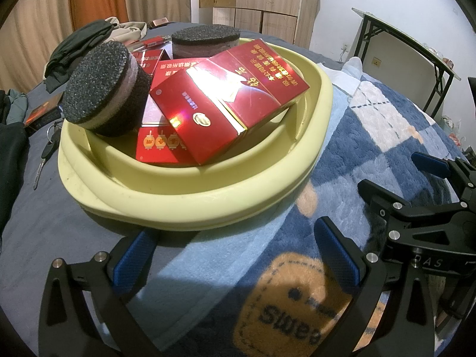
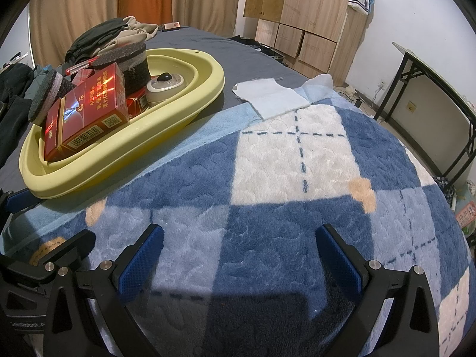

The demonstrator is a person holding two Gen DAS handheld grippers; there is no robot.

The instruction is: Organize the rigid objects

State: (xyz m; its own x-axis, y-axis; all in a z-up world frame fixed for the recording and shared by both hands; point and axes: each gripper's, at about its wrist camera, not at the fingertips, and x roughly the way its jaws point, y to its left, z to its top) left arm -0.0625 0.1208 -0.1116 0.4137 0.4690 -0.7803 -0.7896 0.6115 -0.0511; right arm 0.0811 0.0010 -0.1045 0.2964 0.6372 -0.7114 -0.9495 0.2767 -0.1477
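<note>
Yellow basin (image 1: 190, 196) on the bed, already loaded, and both my grippers open and empty.

My left gripper (image 1: 238, 255) hangs just in front of the basin's near rim; my right gripper (image 2: 238, 255) is off to the basin's right over the checked blanket (image 2: 297, 154), holding nothing. I judge the packing mostly done: to finish well I would approach any loose piece squarely, close across its flat sides, and lower it into a free gap rather than onto the tilted stack, which could slide. Inside the basin I count two round sponges (image 1: 104, 89), one top red box (image 1: 226, 98) leaning on at least two more red boxes beneath, and one small round device (image 2: 166, 87) at the far end. Behind the basin lies one red pen (image 1: 151, 42); left of it, keys (image 1: 47, 148).
</note>
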